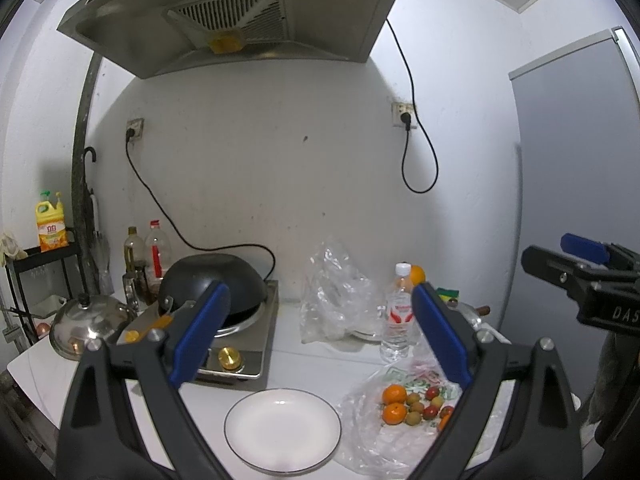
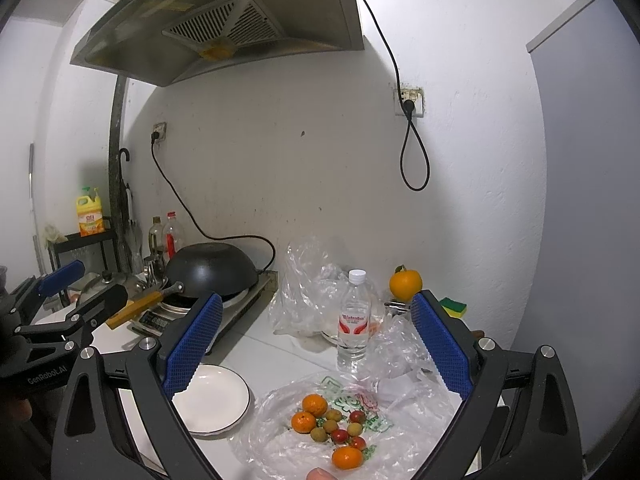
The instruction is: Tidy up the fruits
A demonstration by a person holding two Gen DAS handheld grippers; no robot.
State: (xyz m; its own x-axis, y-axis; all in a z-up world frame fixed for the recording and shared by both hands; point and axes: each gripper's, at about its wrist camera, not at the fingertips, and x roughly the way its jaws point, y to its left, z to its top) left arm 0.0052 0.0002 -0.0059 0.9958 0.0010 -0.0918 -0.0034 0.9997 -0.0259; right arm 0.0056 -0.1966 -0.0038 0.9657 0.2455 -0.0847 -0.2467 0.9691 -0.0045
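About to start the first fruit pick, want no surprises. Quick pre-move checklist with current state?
1. Left gripper open, nothing between its blue pads: ok.
2. Right gripper open, nothing held: ok.
3. White round plate with dark rim bare and ready to receive fruit: ok.
4. Small orange tangerines, red cherry tomatoes and tan round fruits lie exposed on the flattened clear plastic bag: ok.
5. Clear plastic water bottle with white cap stands upright just behind the bag, close to the reach path: not ok.
6. Whether the bag will slide when fruit is lifted: cannot tell.
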